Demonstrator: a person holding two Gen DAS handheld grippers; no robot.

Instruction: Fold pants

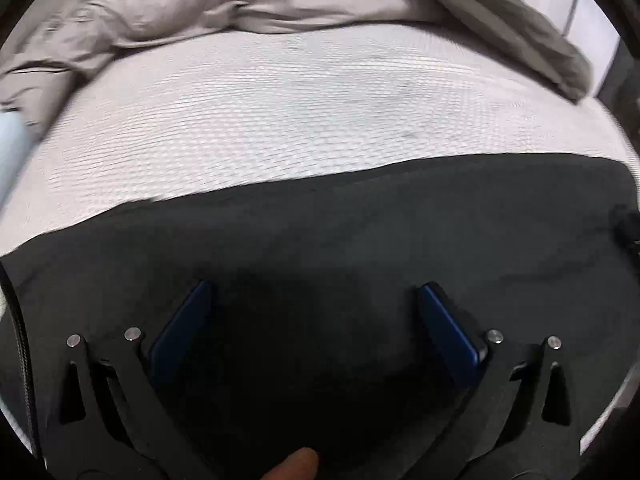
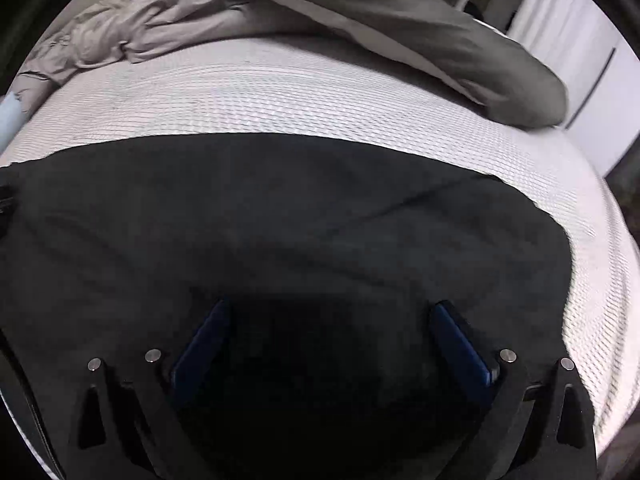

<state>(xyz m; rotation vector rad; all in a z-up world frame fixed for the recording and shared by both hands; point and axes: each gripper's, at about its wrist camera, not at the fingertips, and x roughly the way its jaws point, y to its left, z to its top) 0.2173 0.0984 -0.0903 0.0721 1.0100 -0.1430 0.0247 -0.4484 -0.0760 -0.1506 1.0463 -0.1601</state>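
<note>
Black pants (image 1: 320, 232) lie spread flat on the bed (image 1: 280, 120), on a white textured cover, taking up the near part of the mattress in both views. Far edge of the fabric runs across w/ bare cover beyond it. In the right wrist view the pants (image 2: 280, 220) show a few shallow creases and a diagonal seam line toward the right.

Left tool (image 1: 316, 292): blue fingers (image 1: 184, 328) spread wide, nothing between them, positioned over the dark fabric; can't tell if the tips touch it. A fingertip (image 1: 296, 464) shows at the bottom edge of that view.

Right tool (image 2: 332, 308): also wide, fingers (image 2: 460, 344) apart, over the pants, not gripping anything.

Rumpled grey duvet (image 1: 180, 8) is bunched at the far side of the bed, and a grey pillow (image 2: 440, 40) lies at the far right.
</note>
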